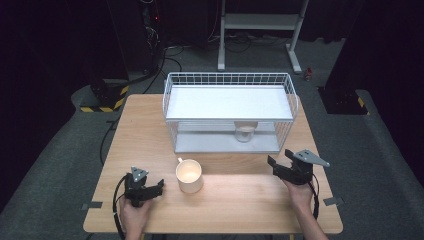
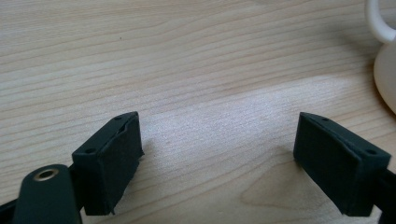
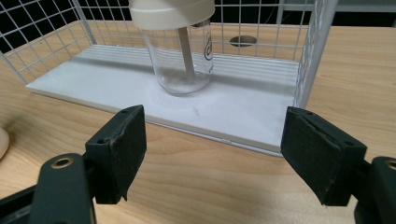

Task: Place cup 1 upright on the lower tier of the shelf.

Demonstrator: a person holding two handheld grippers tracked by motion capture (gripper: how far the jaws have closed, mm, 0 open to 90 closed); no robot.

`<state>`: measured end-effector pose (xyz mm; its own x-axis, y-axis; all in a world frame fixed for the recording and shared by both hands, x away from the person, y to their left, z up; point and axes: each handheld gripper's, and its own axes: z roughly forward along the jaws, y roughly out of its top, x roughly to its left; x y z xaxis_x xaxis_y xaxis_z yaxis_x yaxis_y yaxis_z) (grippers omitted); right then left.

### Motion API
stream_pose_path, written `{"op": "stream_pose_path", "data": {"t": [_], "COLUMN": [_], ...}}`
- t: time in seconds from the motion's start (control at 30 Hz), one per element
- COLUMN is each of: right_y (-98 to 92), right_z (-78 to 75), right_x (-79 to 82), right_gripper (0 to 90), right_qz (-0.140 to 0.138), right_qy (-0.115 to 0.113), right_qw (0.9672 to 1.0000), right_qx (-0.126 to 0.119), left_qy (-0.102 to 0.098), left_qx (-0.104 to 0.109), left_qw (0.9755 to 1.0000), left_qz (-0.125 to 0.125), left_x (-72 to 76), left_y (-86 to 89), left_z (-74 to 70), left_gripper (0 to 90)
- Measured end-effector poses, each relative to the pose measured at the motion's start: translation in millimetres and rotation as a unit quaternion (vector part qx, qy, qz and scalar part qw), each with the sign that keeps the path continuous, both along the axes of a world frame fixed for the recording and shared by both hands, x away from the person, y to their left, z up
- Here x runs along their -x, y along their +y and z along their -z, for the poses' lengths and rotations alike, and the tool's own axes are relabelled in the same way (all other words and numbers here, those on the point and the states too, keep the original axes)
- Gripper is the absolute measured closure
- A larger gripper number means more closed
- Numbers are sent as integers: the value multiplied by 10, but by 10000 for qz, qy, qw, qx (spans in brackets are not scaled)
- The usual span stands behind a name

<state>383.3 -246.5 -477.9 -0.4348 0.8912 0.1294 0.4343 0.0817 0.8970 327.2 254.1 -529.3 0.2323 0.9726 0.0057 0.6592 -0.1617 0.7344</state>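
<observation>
On counter's near edge, left tool point(image 1: 161, 185) spread, empty, beside mug point(image 1: 189, 175); right tool point(image 1: 274, 165) spread, facing bottle point(image 3: 180, 46) on rack's point(image 1: 230, 114) lower shelf. Nothing grasped yet; pickup remains.

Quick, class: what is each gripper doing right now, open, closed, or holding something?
Left gripper: jaws open, nothing between them, over bare table.
Right gripper: jaws open, holding nothing, pointed at the clear bottle in the wire rack.
</observation>
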Motion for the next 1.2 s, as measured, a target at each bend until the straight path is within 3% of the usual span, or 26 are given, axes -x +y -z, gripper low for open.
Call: {"op": "stream_pose_path", "data": {"t": [0.3,0.97,1.2], "right_y": [-64,-144,-140], "right_z": [51,219,292], "right_x": [84,315,371], "right_gripper": [225,226,231], "right_qz": [47,37,7], "right_qy": [43,126,194], "right_qw": [10000,9994,9983], "right_qx": [5,321,544], "left_qy": [0,-6,-5], "left_qx": [1,-1,-4], "left_qw": [10000,10000,10000], "left_qz": [-1,-5,-10], "left_x": [0,0,0], "left_y": [0,-1,-2], "left_z": [0,1,1], "left_gripper": [157,157,157]}}
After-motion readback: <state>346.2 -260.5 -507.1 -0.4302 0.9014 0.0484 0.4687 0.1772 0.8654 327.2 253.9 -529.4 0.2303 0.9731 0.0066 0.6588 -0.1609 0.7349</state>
